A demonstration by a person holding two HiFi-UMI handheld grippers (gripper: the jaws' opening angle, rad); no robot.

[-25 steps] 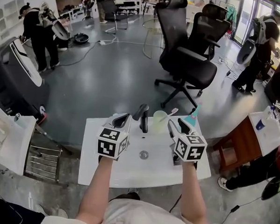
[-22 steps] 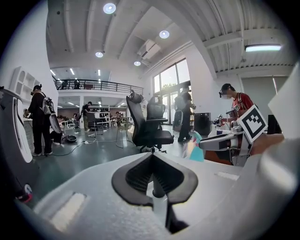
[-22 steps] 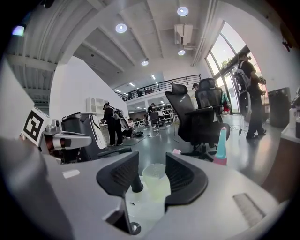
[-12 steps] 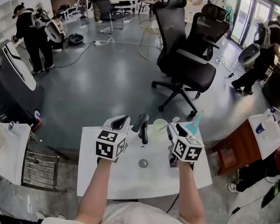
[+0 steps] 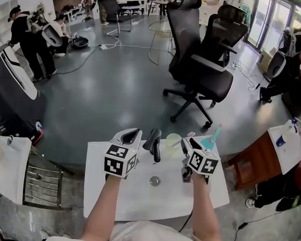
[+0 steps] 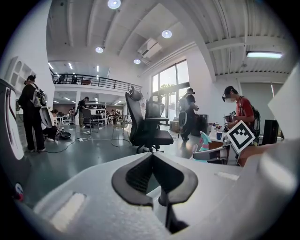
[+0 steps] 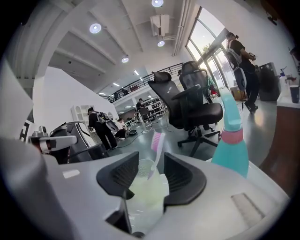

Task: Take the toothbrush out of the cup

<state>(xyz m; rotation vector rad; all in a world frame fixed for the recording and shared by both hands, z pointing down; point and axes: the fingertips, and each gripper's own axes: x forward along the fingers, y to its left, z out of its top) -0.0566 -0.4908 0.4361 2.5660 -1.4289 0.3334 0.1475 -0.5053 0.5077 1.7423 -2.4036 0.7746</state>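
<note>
A pale green translucent cup (image 5: 172,143) stands at the back of the white sink top (image 5: 131,192), right of the black faucet (image 5: 153,142). A toothbrush (image 5: 188,136) with a pink head leans out of it to the right. My right gripper (image 5: 188,143) is open just right of the cup. In the right gripper view the cup (image 7: 144,187) and the toothbrush (image 7: 156,145) show in the gap between the jaws of my right gripper (image 7: 151,174). My left gripper (image 5: 131,137) hovers left of the faucet, and in its own view my left gripper (image 6: 152,159) is shut and empty.
A teal bottle (image 5: 212,138) with a pink collar stands right of my right gripper, close by in the right gripper view as the teal bottle (image 7: 230,140). The sink drain (image 5: 155,180) lies between my arms. Office chairs (image 5: 201,70) and several people stand on the grey floor beyond.
My right gripper has edged closer to the cup, so the toothbrush is now between its jaws. The left gripper stays beside the faucet. The head view has shifted slightly.
</note>
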